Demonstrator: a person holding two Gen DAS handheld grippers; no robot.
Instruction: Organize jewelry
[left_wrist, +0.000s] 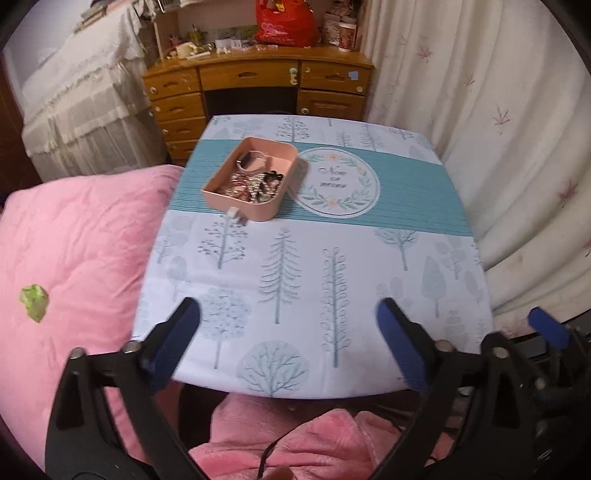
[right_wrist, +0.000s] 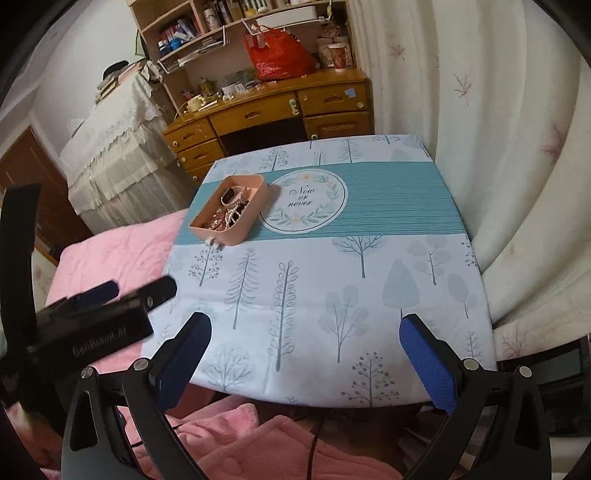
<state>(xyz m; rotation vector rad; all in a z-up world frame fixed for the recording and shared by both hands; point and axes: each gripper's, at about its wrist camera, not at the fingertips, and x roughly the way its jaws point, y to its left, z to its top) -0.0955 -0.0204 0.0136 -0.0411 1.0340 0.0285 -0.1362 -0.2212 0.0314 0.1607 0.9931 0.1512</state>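
Left wrist view: left tongs (left_wrist: 288, 314) hang spread and empty above the near edge of the tree-print surface (left_wrist: 332, 258); right tongs (right_wrist: 306, 328) likewise. Well ahead, left of both, sits the pink box (left_wrist: 255, 206) of tangled jewelry (left_wrist: 251, 184), pieces indistinct. Beyond stand a cluttered wooden desk (left_wrist: 258, 77) and curtain (left_wrist: 480, 110).

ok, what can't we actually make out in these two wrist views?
- Jewelry in the pink box: too small and tangled in both views to name single pieces.
- Small white item at the box's near wall: too small to identify.
- Right gripper in the left view: cut off by the frame edge.
- Table legs: hidden by the cloth.
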